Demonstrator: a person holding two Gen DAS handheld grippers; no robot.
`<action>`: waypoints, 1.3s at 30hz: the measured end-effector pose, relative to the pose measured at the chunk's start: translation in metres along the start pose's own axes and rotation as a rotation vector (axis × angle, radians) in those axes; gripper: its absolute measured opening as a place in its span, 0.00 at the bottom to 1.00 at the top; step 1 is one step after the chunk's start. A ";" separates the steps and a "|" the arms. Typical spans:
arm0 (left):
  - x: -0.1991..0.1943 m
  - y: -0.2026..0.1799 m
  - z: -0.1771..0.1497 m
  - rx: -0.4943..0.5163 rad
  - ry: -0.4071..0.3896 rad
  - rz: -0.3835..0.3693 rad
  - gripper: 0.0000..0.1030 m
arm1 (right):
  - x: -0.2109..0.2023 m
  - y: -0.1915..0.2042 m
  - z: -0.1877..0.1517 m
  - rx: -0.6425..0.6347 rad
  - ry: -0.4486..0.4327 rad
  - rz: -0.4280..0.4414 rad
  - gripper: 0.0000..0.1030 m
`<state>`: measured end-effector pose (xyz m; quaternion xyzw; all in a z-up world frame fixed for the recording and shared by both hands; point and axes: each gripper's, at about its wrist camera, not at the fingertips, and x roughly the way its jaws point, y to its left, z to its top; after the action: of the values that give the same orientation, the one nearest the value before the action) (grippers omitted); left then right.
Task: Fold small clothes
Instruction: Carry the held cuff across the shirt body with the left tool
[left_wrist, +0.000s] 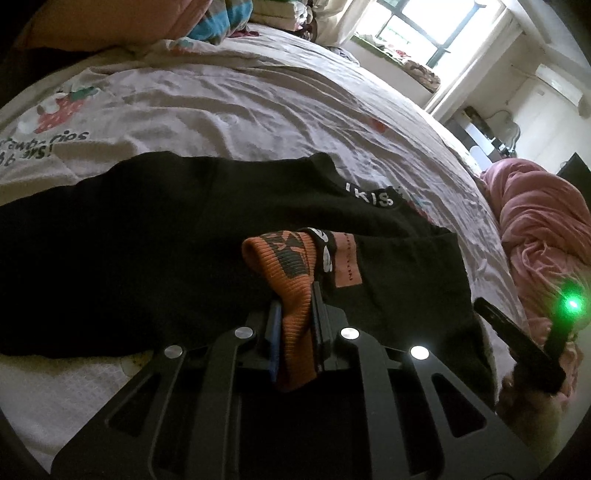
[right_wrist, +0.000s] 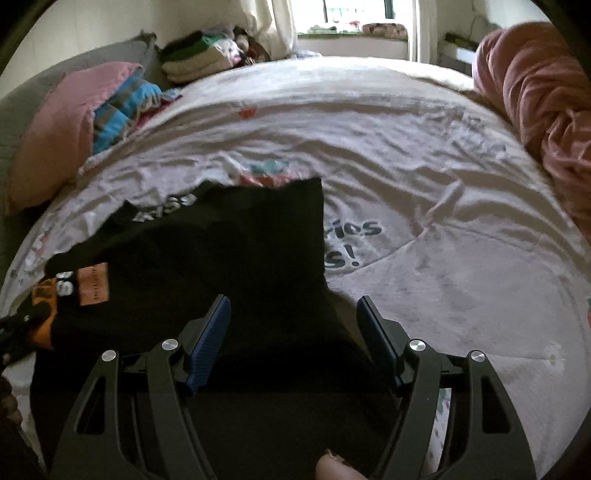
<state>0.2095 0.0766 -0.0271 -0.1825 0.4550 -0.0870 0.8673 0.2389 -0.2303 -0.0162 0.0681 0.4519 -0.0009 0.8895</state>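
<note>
Left tool (left_wrist: 295, 314) tilts down at the bed, clamped tight on the orange ribbed cuff (left_wrist: 284, 273) of the black garment (left_wrist: 147, 251), which lies spread on the pale printed bedsheet (left_wrist: 229, 107). Right tool (right_wrist: 293, 332) also points down, its blue pads wide apart over the garment's dark edge, gripping nothing. A fingertip (right_wrist: 334, 467) pokes in at the bottom. Garment's lower part is hidden behind the tools. Plenty of bare sheet to the right; pink blanket (right_wrist: 539, 103) crowds the far edge.

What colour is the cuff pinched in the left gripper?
Orange with a dark pattern, the cuff shows best in the left wrist view.
</note>
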 end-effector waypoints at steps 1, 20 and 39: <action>0.001 0.001 -0.001 -0.001 0.004 0.004 0.07 | 0.006 -0.003 0.002 0.009 0.016 0.011 0.65; 0.024 0.013 -0.011 0.005 0.064 0.088 0.20 | 0.028 -0.014 -0.003 -0.074 0.037 -0.085 0.27; 0.001 0.007 -0.027 0.070 0.044 0.174 0.37 | -0.031 0.015 -0.016 -0.105 -0.052 0.018 0.87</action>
<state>0.1876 0.0767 -0.0444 -0.1097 0.4848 -0.0310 0.8672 0.2090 -0.2152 0.0017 0.0254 0.4275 0.0293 0.9032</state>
